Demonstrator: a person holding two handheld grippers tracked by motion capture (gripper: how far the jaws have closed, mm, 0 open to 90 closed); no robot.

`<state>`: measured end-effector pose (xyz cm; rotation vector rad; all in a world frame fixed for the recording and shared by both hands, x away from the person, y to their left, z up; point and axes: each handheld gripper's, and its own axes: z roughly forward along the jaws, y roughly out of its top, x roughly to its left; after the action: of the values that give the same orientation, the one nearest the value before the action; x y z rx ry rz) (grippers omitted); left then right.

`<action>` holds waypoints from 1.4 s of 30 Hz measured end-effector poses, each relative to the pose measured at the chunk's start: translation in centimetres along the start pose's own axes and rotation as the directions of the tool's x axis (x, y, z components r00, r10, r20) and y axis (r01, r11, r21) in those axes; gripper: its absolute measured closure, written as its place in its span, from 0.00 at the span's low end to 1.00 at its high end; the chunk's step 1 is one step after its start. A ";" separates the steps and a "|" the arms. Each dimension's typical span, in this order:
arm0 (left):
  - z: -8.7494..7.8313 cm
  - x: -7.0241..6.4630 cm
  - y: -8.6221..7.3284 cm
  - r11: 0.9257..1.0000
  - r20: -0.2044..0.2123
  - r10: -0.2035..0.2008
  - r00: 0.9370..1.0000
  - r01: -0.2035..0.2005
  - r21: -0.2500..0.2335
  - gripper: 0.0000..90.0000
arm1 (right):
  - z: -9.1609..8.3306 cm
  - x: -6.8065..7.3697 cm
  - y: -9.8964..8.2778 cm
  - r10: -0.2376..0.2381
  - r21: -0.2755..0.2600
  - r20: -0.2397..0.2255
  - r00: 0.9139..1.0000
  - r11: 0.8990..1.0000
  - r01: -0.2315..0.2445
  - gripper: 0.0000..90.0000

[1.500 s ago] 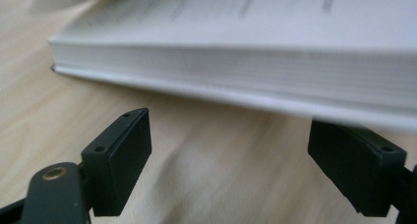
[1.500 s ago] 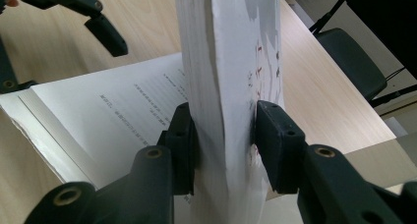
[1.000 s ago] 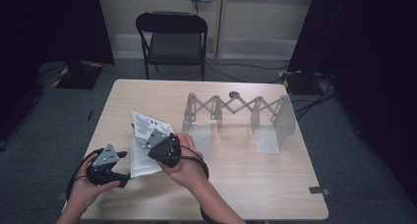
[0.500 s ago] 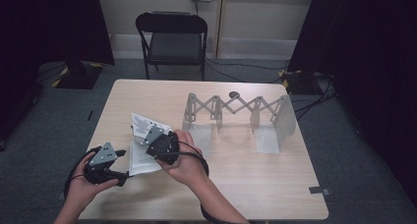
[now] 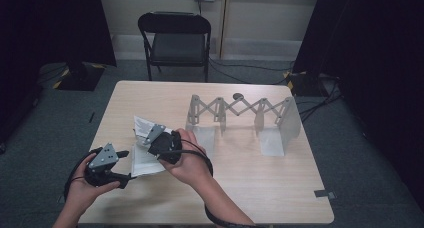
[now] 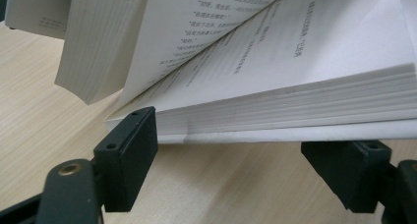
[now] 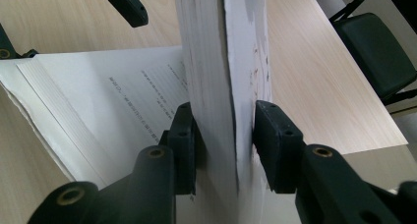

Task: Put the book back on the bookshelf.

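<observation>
We work on an open book [image 5: 145, 153] that lies on the near left part of the worktop [image 5: 260, 188]. Our right gripper [image 5: 161, 138] has its fingers [image 7: 273, 145] clamped on a raised wad of pages and the cover, holding that part upright above the flat pages; in the right gripper view the wad stands between the two pads, and both press on it. Our left gripper [image 5: 122, 165] sits at the near left edge of the book, low on the worktop. Its fingers [image 6: 128, 155] stand apart, one at the corner of the lying page block [image 6: 295, 111], the other off to the right just below the bottom sheet, neither pressing on the paper. An extended scissor-frame rack [image 5: 240, 113] stands on the far right of the worktop, well apart from the book. A chair [image 5: 175, 38] stands beyond the far edge.
</observation>
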<state>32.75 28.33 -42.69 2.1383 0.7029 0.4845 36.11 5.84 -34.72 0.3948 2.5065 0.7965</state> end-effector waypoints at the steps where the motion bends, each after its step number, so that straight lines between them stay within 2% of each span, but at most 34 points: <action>1: 0.0 0.0 0.0 1.000 0.000 0.000 1.000 0.000 0.000 0.25 | 0.0 0.0 0.0 0.000 0.000 0.000 1.000 1.000 0.000 0.70; 2: -0.1 0.0 0.1 1.000 0.014 0.009 1.000 -0.009 0.003 0.25 | -0.2 0.0 0.1 -0.004 0.002 0.004 1.000 1.000 0.004 0.71; 4: -0.1 -0.1 0.2 1.000 0.015 0.010 1.000 -0.010 0.001 0.24 | -0.3 -0.1 0.1 -0.003 0.003 0.000 1.000 1.000 0.003 0.71; 8: -0.3 -0.3 0.7 0.999 -0.004 0.037 0.999 -0.037 -0.003 0.24 | -0.5 -0.2 0.1 0.001 0.009 -0.007 1.000 1.000 -0.001 0.71; 17: -0.6 -0.6 1.3 0.999 -0.009 0.046 0.999 -0.047 -0.025 0.25 | -0.9 -0.6 0.3 0.004 0.013 -0.013 1.000 1.000 -0.004 0.72; 20: -0.5 -0.9 1.6 0.997 0.008 0.070 0.998 -0.070 -0.030 0.24 | -1.1 -0.9 0.4 0.009 0.016 -0.023 1.000 1.000 -0.009 0.72; 21: -0.4 -1.1 1.7 0.995 0.012 0.093 0.996 -0.092 -0.021 0.24 | -1.1 -0.9 0.5 0.012 0.017 -0.024 1.000 1.000 -0.012 0.72; 24: -0.2 -1.3 1.8 0.996 0.017 0.092 0.996 -0.092 -0.022 0.23 | -1.0 -0.9 0.6 0.009 0.014 -0.023 1.000 1.000 -0.009 0.72; 28: -0.1 -1.5 2.0 0.994 0.018 0.111 0.994 -0.110 -0.029 0.24 | -0.9 -0.7 0.9 -0.003 0.021 -0.021 1.000 1.000 0.003 0.72; 35: -0.2 -1.4 2.1 0.994 0.014 0.109 0.994 -0.108 -0.035 0.25 | -0.8 -1.0 1.2 -0.001 0.025 -0.028 1.000 1.000 0.002 0.72; 40: -0.4 -1.8 2.5 0.992 0.050 0.115 0.992 -0.112 -0.056 0.31 | -1.0 -1.1 1.4 -0.013 0.044 -0.047 0.999 0.999 0.015 0.72; 42: -0.7 -1.9 2.9 0.991 0.052 0.132 0.990 -0.130 -0.039 0.30 | -1.2 -1.2 1.4 -0.010 0.046 -0.055 0.998 0.999 0.012 0.72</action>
<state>31.81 25.99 -40.13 2.1649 0.5224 0.5031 36.69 5.93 -32.63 0.3792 2.5800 0.7559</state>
